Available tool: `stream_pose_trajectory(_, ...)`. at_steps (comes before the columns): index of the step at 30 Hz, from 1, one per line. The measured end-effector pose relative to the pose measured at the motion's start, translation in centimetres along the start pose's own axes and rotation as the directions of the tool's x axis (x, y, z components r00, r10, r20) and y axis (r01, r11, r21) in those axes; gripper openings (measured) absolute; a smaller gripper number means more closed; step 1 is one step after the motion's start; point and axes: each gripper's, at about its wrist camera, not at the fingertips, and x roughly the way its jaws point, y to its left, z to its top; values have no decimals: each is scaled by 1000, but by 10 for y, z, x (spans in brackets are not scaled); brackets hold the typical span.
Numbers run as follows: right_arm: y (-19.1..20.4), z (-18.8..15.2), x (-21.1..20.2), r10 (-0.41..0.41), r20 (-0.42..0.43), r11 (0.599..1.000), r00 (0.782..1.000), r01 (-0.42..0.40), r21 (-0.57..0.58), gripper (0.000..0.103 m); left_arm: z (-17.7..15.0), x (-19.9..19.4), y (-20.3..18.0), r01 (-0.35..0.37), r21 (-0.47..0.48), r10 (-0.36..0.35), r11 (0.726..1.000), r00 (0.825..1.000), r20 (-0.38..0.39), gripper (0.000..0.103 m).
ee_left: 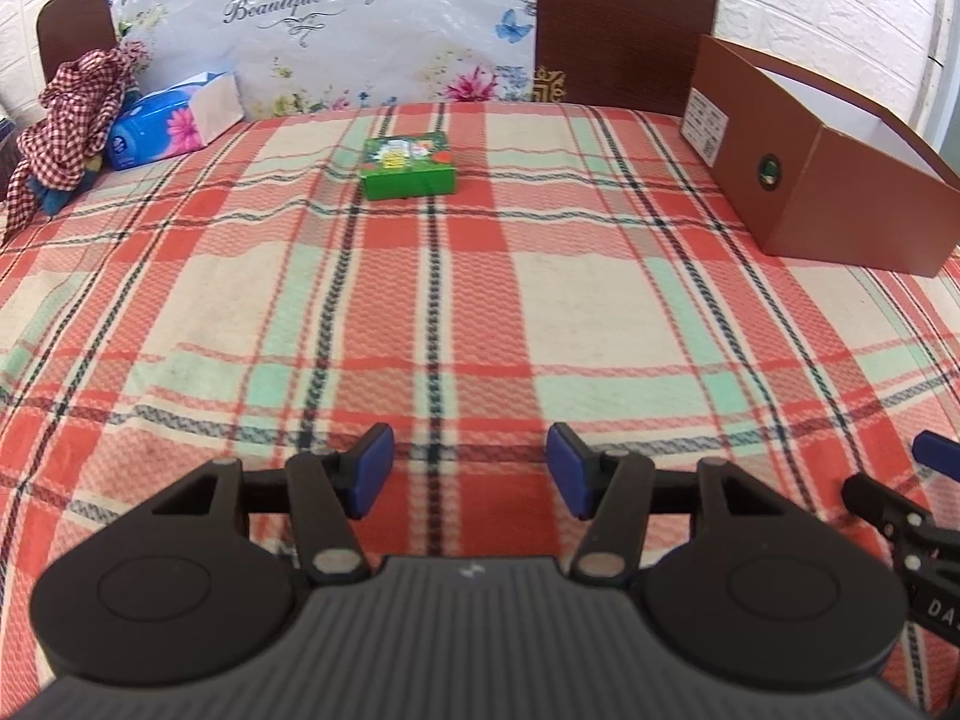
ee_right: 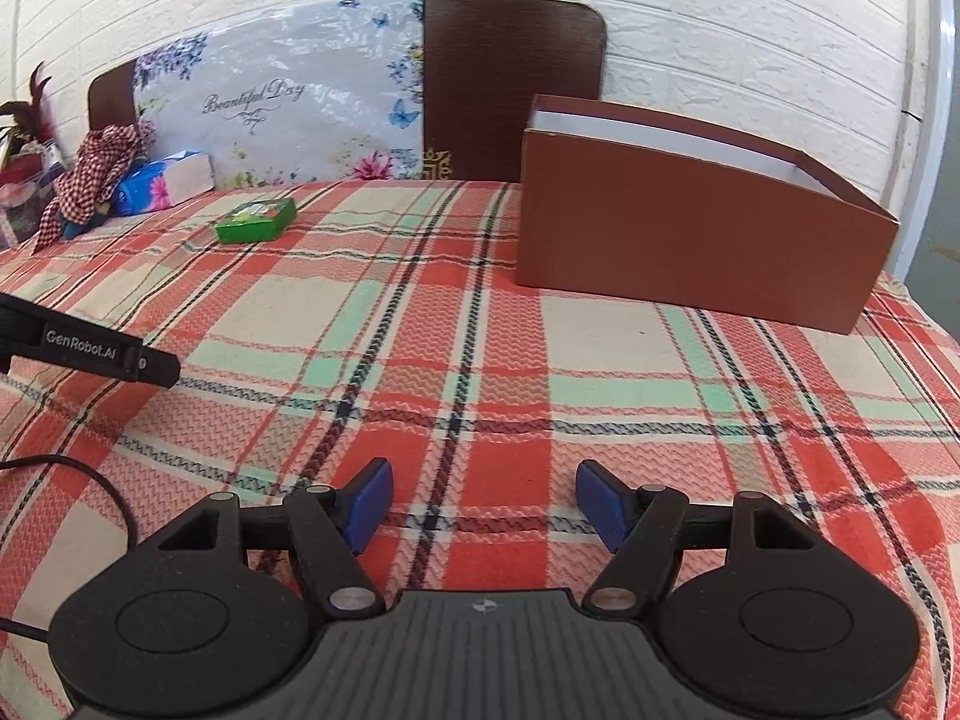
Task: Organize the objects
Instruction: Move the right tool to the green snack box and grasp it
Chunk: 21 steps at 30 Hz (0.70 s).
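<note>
A small green box [ee_left: 409,167] with a flowered lid lies flat on the plaid bedspread, far ahead of my left gripper [ee_left: 469,471]; the right wrist view has the green box [ee_right: 256,220] at the far left. A brown open-topped cardboard box [ee_left: 822,162] stands at the right; in the right wrist view this brown box [ee_right: 696,222] rises ahead of my right gripper [ee_right: 483,501]. Both grippers hover low over the bedspread, open, with nothing between their blue pads [ee_left: 375,468]. A blue tissue pack [ee_left: 162,129] and a red checked cloth [ee_left: 78,114] lie at the far left by the headboard.
A dark wooden headboard [ee_left: 624,18] with a flowered plastic-wrapped panel [ee_left: 318,18] closes the far side. A white brick wall [ee_right: 660,12] lies behind. The left gripper's body [ee_right: 90,348] and a black cable [ee_right: 90,474] enter the right wrist view at the left. The bed edge drops off at the right.
</note>
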Motion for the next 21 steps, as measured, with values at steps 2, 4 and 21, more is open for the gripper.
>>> stream_pose_trajectory(2, 6, 2, 1, 14, -1, 1000, 1000, -14, -20, 68, 1, 2, 6, -13, -3, 13, 1000, 1000, 6, 60)
stream_pose_trajectory(4, 12, 4, 2, 30, -2, 999, 1000, -30, -45, 68, 2, 4, 13, -30, -7, 30, 1000, 999, 12, 60)
stream_pose_trajectory(21, 92, 42, 53, 164, 5, 966, 986, -159, -205, 68, 17, 39, 101, -204, -61, 211, 977, 970, 124, 87)
